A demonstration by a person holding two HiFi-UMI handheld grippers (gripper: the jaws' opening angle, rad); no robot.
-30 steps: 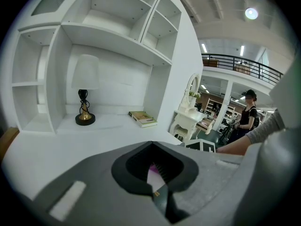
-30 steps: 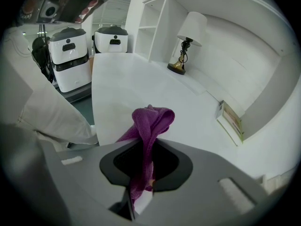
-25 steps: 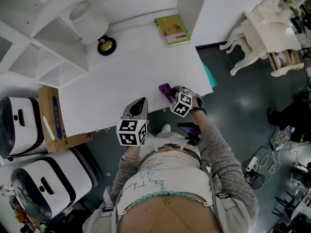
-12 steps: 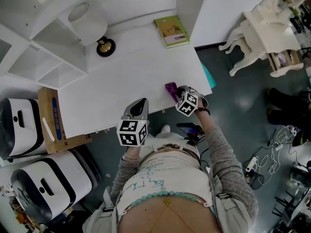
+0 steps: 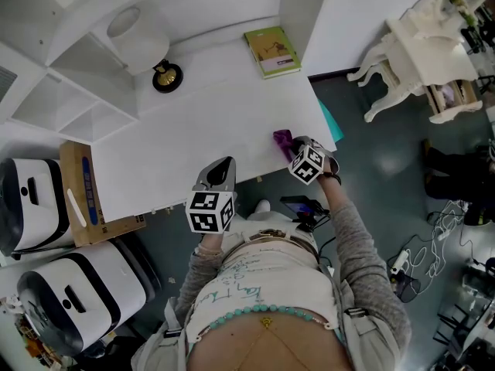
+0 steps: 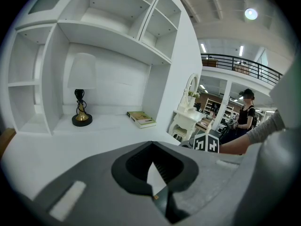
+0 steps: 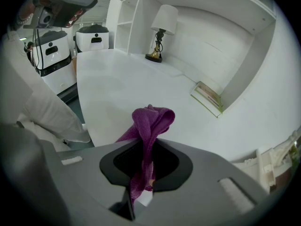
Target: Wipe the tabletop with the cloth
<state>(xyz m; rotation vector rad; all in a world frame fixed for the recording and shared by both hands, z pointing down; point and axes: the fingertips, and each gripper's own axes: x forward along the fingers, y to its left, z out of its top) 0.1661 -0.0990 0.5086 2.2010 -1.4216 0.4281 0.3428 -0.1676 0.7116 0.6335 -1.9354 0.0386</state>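
A purple cloth lies bunched at the near right part of the white tabletop. My right gripper is shut on the purple cloth, which hangs folded out of its jaws over the tabletop. My left gripper is held at the table's near edge, left of the right one, with its jaws closed on nothing. In the left gripper view the left gripper points across the tabletop toward the back wall.
A lamp with a gold base stands at the back left and a green book lies at the back right. White shelving rises at the left. A cardboard box and white machines sit on the floor left.
My right gripper has slid to the right along the table's near edge with the purple cloth in it. The left gripper has stayed where it was.
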